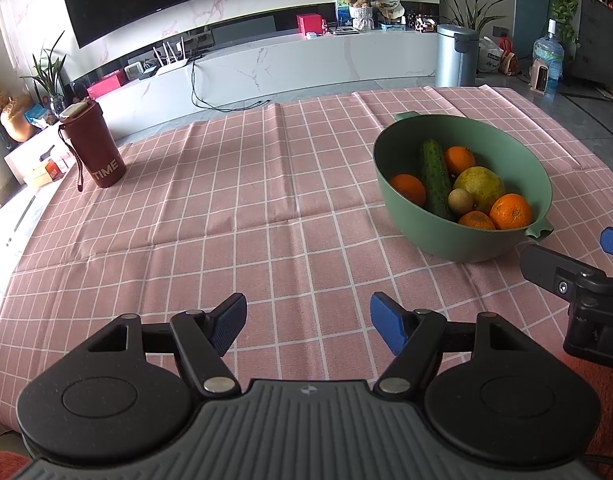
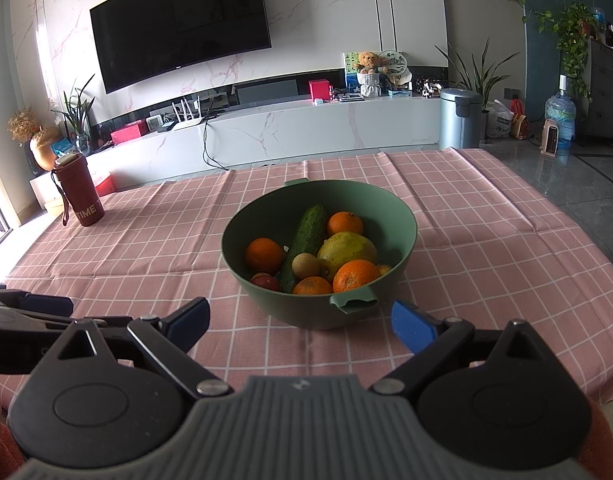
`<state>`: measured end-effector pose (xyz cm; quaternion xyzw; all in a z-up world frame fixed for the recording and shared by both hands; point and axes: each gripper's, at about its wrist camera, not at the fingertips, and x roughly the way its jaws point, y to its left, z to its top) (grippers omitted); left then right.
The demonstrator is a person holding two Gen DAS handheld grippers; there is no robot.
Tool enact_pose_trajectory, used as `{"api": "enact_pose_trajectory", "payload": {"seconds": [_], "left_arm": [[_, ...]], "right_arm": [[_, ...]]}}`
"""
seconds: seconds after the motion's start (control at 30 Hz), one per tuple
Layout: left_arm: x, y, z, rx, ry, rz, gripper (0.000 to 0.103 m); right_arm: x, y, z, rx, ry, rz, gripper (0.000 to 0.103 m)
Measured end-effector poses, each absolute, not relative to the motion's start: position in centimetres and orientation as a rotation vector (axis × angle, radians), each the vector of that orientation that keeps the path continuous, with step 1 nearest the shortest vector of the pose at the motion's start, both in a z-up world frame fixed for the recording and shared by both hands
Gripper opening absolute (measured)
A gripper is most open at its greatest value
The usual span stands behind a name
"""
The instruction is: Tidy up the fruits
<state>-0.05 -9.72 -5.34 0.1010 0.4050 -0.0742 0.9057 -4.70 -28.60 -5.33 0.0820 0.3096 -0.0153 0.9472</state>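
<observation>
A green bowl [image 1: 458, 240] [image 2: 322, 312] stands on the pink checked tablecloth. It holds several oranges [image 2: 355, 276], a cucumber [image 2: 306, 236], a yellow-green fruit [image 2: 346, 250], a small brown fruit [image 2: 305, 265] and a red fruit [image 2: 266, 282]. My left gripper [image 1: 308, 328] is open and empty over bare cloth, left of the bowl. My right gripper [image 2: 300, 326] is open and empty just in front of the bowl's near handle [image 2: 353, 304]. The right gripper also shows at the right edge of the left wrist view [image 1: 570, 264].
A dark red tumbler [image 1: 94, 144] [image 2: 79, 196] marked TIME stands at the table's far left. The pink cloth [image 1: 234, 208] covers the table. Beyond the table are a white TV cabinet [image 2: 290, 132], a metal bin [image 2: 460, 118] and a water bottle [image 2: 559, 116].
</observation>
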Motion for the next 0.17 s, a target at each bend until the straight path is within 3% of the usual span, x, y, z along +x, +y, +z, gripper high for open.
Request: {"api": "enact_pose_trajectory", "payload": {"seconds": [0.17], "left_arm": [[-0.2, -9.78, -5.18, 0.213, 0.832, -0.158, 0.083]], "right_arm": [[-4.7, -28.6, -5.33, 0.167, 0.63, -0.031, 0.094]]}}
